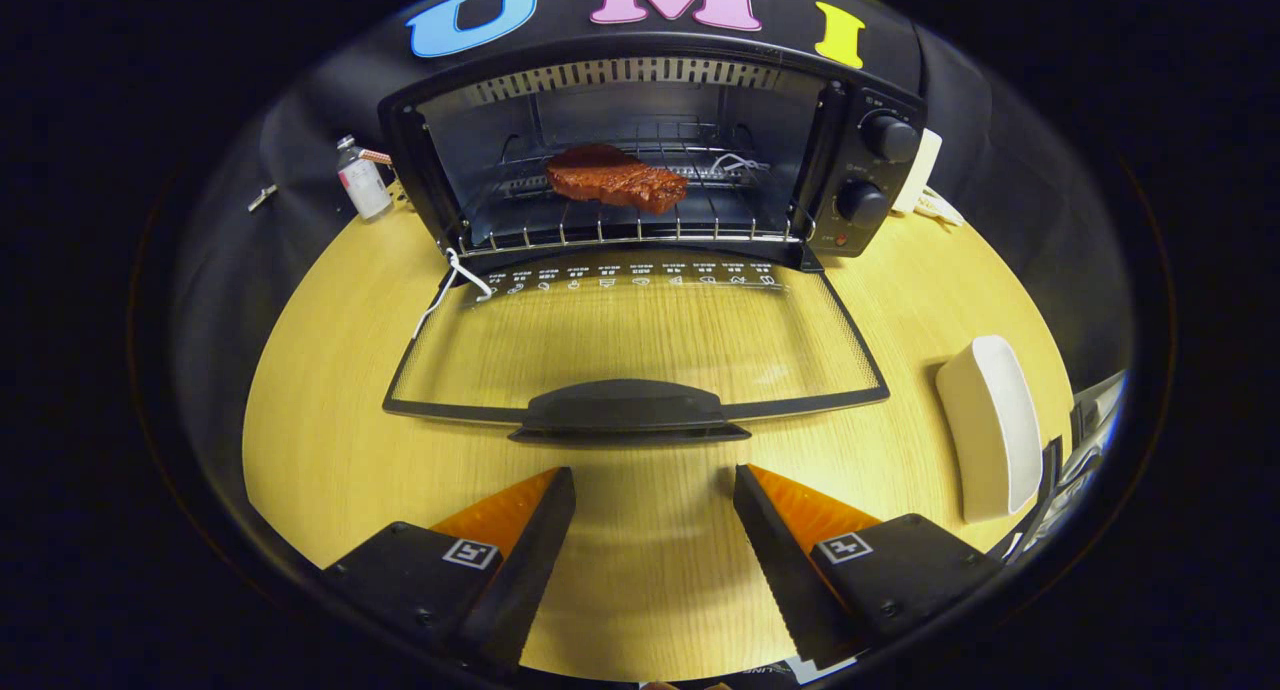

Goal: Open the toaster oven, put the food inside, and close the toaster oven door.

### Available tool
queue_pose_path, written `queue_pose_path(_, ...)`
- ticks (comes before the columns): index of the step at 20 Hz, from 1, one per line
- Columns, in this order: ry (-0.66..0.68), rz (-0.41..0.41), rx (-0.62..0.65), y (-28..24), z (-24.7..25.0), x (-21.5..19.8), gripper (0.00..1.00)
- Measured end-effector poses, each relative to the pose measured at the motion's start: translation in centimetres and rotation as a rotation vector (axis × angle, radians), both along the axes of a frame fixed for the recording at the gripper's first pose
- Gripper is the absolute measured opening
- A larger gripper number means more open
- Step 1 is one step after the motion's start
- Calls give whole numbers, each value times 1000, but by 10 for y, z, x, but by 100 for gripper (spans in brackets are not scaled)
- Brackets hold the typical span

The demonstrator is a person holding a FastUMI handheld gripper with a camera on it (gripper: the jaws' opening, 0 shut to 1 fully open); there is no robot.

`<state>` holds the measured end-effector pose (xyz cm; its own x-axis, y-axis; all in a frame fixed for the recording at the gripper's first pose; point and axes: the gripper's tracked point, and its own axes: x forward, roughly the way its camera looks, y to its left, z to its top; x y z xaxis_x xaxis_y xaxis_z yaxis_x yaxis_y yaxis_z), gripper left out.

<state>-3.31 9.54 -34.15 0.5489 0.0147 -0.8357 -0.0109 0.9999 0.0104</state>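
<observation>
A black toaster oven [860, 170] stands at the far side of the wooden table, its glass door [630, 345] swung all the way down and lying flat. A brown steak [618, 178] rests on the wire rack [620, 232] inside the oven. The door's black handle [628, 412] lies just ahead of my fingers. My gripper [655, 490] hovers over the table in front of the handle, open, with nothing between its fingers.
A small white bottle [362, 180] stands left of the oven. A white plate [990, 425] sits on the table to the right of the door. A white plug and cord [925, 185] lie behind the oven's right side. Two knobs [888, 136] are on the oven's right panel.
</observation>
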Motion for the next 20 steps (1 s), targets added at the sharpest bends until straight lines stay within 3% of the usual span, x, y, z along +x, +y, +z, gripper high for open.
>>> queue_pose_path(3, -6, -22, 6, 1, -2, 10, 99)
queue_pose_path(12, -12, 25, 29, 3, 4, 10, 99)
queue_pose_path(20, -97, 42, 36, 1, 33, 9, 99)
